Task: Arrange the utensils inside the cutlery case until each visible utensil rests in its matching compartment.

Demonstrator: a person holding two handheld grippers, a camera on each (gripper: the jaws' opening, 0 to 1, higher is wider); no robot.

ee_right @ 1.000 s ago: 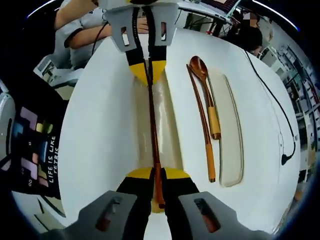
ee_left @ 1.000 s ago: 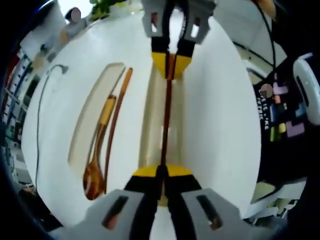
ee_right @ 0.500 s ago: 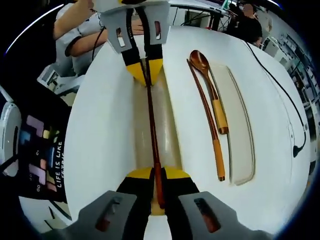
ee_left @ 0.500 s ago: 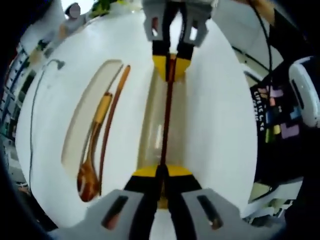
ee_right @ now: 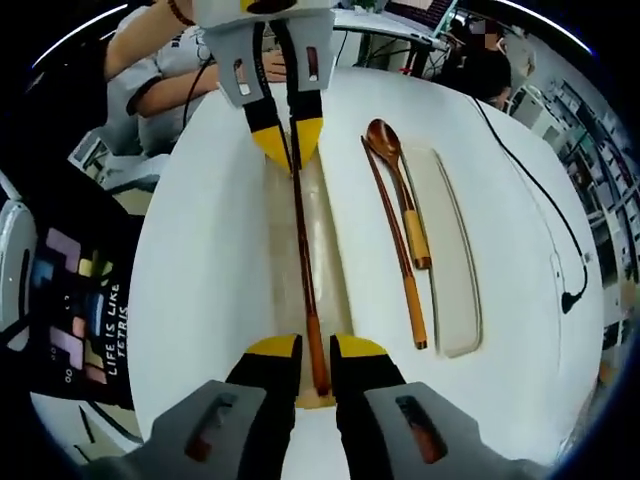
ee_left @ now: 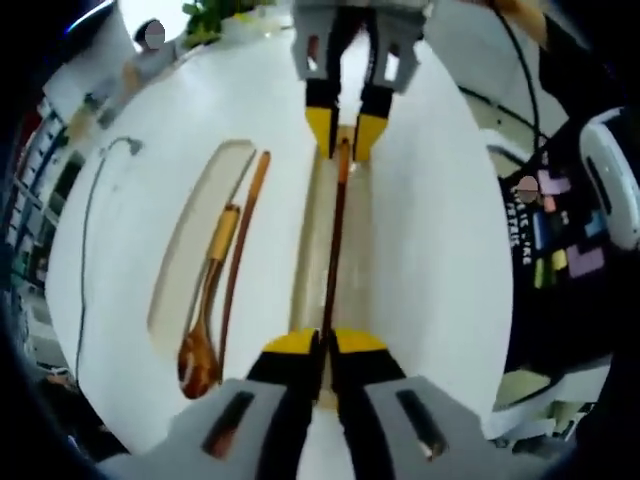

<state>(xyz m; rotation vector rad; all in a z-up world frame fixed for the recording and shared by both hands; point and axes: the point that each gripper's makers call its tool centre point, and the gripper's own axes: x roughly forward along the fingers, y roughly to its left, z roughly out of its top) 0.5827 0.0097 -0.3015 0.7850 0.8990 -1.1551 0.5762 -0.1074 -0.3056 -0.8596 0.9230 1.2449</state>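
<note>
Left hand-held gripper (ee_left: 322, 345): yellow-tipped jaws clamped on near end of dark brown wooden chopstick (ee_left: 335, 240). Right hand-held gripper (ee_right: 302, 352): jaws parted, chopstick end lying between tips, contact unclear. Chopstick running straight ahead along translucent beige cutlery case tray (ee_left: 352, 270), over its long compartment. On white round surface (ee_left: 440, 250), left of left hand-held gripper: brown wooden spoon with tan-wrapped handle (ee_left: 205, 320) partly on beige case lid (ee_left: 190, 250), second chopstick with orange end (ee_left: 240, 245) just beside spoon. Black cable (ee_right: 530, 170) far right of right hand-held gripper.
</note>
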